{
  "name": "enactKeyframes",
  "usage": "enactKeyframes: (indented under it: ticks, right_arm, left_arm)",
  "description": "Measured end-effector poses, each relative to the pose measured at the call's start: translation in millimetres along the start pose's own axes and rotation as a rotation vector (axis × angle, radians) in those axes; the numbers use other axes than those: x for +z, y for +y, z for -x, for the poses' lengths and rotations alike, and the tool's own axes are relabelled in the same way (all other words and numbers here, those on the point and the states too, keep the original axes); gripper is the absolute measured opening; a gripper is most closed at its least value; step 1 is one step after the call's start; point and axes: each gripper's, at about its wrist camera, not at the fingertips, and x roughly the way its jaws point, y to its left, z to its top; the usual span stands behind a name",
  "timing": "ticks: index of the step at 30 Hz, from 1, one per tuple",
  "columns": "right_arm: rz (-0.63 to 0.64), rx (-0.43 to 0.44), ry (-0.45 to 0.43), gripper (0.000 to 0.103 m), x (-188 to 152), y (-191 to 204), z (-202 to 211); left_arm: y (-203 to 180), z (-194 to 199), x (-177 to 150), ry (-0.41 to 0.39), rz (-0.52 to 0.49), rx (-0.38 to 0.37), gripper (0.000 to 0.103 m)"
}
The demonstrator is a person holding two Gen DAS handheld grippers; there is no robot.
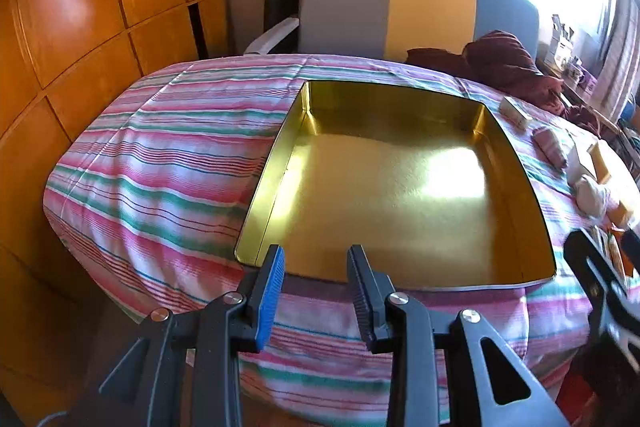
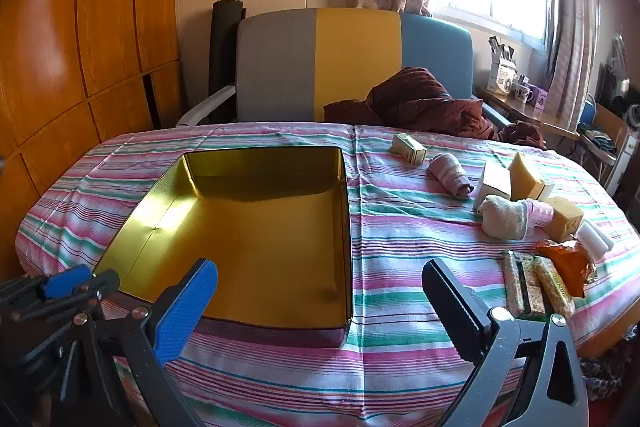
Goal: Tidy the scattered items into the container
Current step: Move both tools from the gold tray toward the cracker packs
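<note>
Snack bars (image 2: 536, 285) just right of right gripper (image 2: 320, 291) fingers, long axes pointing away; nearer than left gripper (image 1: 316, 291). Tin (image 2: 256, 227) ahead-left. Both spread, empty.

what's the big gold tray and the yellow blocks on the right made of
The rectangular gold tray looks like thin sheet metal with a glossy lacquered finish: it mirrors window glare and has folded corner seams. The yellow blocks look like matte porous sponge or foam, though that is less certain.
</note>
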Motion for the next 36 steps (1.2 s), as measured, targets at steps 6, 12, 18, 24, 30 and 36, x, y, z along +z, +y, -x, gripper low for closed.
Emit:
enactKeyframes:
  ticks: [6, 12, 18, 24, 30, 36]
  right_arm:
    - [-0.027, 0.028, -0.005, 0.103, -0.1, -3.4, -0.8]
    - [-0.012, 0.019, -0.017, 0.103, 0.1, -2.8, 0.4]
    - [-0.037, 0.065, -0.021, 0.103, 0.0, -5.0, -0.8]
    - [-0.070, 0.098, -0.054, 0.103, 0.7, -11.8, -1.5]
    - [-0.086, 0.013, -0.022, 0.103, -0.1, -29.3, -8.9]
    - [-0.132, -0.054, -0.021, 0.103, 0.1, -70.6, -14.1]
  left_arm:
    - [-2.8, -12.6, 4.0, 0.016, 0.001, -0.038, 0.033]
    - [-5.7, -17.6, 2.3, 0.033, -0.001, -0.065, 0.033]
    - [-7.3, -19.2, 3.9, 0.033, -0.001, -0.073, 0.033]
    - [-24.8, -13.0, 6.9, -0.003, -0.063, -0.099, 0.033]
    - [-56.6, -15.2, 12.1, 0.024, -0.139, -0.159, 0.033]
    - [-94.6, -9.7, 15.1, 0.022, -0.203, -0.260, 0.033]
